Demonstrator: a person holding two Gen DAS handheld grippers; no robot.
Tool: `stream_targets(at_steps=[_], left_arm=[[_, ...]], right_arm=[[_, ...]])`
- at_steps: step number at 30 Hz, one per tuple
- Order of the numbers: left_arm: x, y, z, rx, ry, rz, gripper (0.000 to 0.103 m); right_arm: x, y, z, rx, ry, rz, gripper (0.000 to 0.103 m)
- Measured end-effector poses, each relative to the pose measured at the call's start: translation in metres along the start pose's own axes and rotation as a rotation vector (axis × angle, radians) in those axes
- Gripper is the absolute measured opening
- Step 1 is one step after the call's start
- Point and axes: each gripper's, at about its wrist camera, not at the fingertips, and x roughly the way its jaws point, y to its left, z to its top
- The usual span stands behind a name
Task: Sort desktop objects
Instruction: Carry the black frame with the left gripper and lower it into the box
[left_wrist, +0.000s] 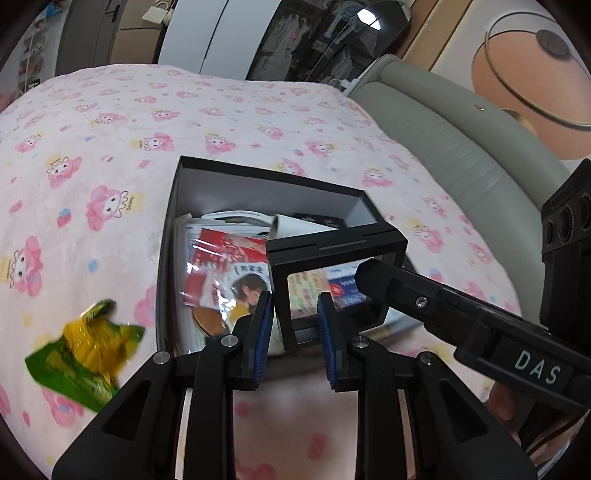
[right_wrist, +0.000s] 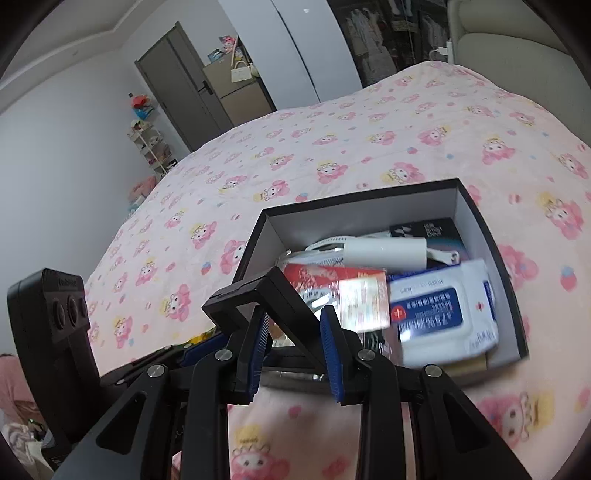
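One black box (right_wrist: 506, 295) full of wipes pack (right_wrist: 443, 314), snack packets (left_wrist: 225, 266).

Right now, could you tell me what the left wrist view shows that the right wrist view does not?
Only the left view shows the green-and-yellow wrapper on the blanket, outside the box, and the sofa. Only the right view shows the wipes pack, the white tube and the door. Both show the box, the red packet, the black frame and the blanket.

Pink cartoon bedspread (left_wrist: 221, 122), grey padded headboard (left_wrist: 443, 140), grey door (right_wrist: 177, 81), white walls (right_wrist: 55, 129)
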Motion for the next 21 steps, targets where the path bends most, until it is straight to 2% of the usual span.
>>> stream_targets(at_steps=[3,6,11,15,21], left_arm=[[0.011,0.006,0.003,-0.029,0.036,0.039,0.023],[0.02,0.008,0.003,-0.032,0.034,0.084,0.022],[0.042,0.016,0.003,-0.048,0.081,0.112,0.022],[0.054,0.011,0.0,-0.027,0.106,0.183,0.021],[0.056,0.013,-0.004,-0.033,0.117,0.187,0.021]], right_arm=[[0.019,-0.007,0.001,0.035,0.011,0.026,0.027],[0.035,-0.014,0.0,0.063,0.014,0.03,0.027],[0.057,-0.033,-0.002,0.121,0.048,0.058,0.027],[0.068,-0.044,-0.006,0.163,0.075,0.072,0.027],[0.058,-0.061,-0.01,0.209,0.051,0.045,0.027]])
